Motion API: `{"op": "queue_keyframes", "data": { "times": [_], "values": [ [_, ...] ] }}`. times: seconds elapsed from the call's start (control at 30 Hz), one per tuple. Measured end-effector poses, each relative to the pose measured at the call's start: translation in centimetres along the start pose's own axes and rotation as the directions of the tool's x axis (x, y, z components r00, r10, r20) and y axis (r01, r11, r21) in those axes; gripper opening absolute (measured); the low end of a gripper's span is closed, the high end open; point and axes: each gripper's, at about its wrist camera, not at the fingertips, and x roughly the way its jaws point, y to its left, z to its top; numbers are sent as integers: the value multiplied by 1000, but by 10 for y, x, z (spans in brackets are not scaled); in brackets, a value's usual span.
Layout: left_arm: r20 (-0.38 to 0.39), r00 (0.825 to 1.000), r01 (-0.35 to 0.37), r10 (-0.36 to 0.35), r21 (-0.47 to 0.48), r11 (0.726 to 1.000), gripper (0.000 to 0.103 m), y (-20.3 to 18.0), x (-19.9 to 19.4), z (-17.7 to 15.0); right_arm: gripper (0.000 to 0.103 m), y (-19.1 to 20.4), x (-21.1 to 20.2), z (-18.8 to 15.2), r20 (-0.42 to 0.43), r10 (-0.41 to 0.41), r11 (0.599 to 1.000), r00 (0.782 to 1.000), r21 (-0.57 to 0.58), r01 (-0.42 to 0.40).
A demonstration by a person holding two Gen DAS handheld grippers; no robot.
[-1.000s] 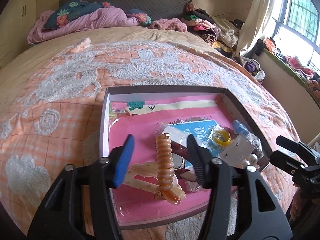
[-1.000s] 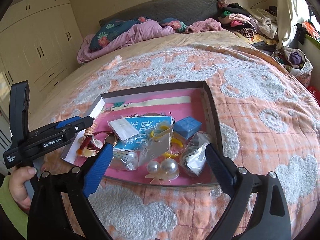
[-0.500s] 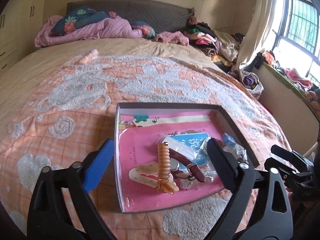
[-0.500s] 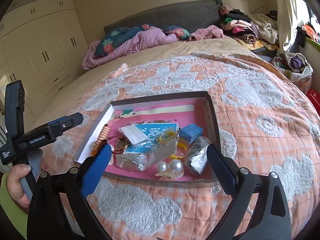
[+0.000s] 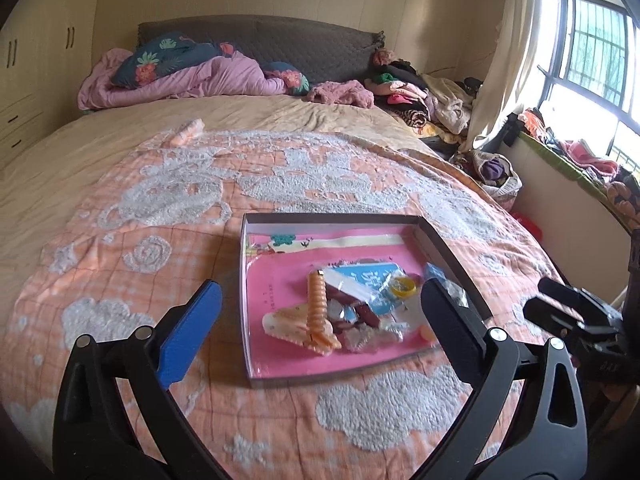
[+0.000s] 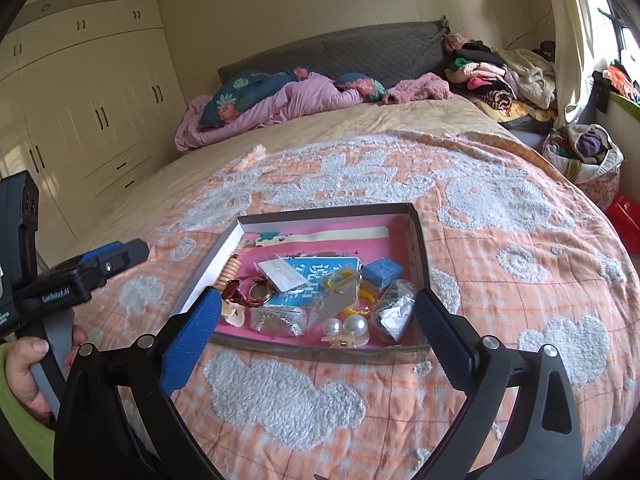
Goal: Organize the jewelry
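Here, in the left wrist view, the left gripper (image 5: 320, 322) has its jaws spread about as wide as they go, having just been opening, and nothing is clamped in them. Between the two fingers, well beyond the tips, lies the shallow box (image 5: 452, 264) with its pink lining, resting on the orange bedspread (image 5: 160, 208). Near the middle of the gap sits the orange spiral hair tie (image 5: 317, 304), lying across a cream hair claw (image 5: 288, 326). Toward the right finger there is a blue printed card (image 5: 372, 280) and a yellow ring (image 5: 404, 288); the clear packets close to that finger are partly hidden, so their contents are hard to tell. Beyond the right finger, outside the jaws, the other gripper's black body shows at the frame edge.

In the right wrist view, the right gripper (image 6: 318, 322) also stands wide open and empty, its jaws having just widened a little. The box (image 6: 416, 248) fills the space ahead between the fingers. Just past the gap's middle sit two pearl balls (image 6: 346, 326); a silvery foil packet (image 6: 394, 314) lies near the right finger, a small blue box (image 6: 382, 271) farther ahead. Outside the left finger, a hand (image 6: 24, 376) grips the left gripper's handle.
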Motion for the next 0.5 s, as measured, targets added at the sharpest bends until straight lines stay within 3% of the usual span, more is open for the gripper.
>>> {"op": "queue_keyframes", "data": {
  "times": [0.23,0.5],
  "values": [
    [-8,1000,-20,20,18,1000,93,-8,-14,-21,97,3,-19,-11,29,12,1000,1000,2,-12],
    [-26,999,-29,30,32,999,93,-17,-22,-52,97,7,-24,-37,-3,9,1000,1000,-9,-9]
  ]
}}
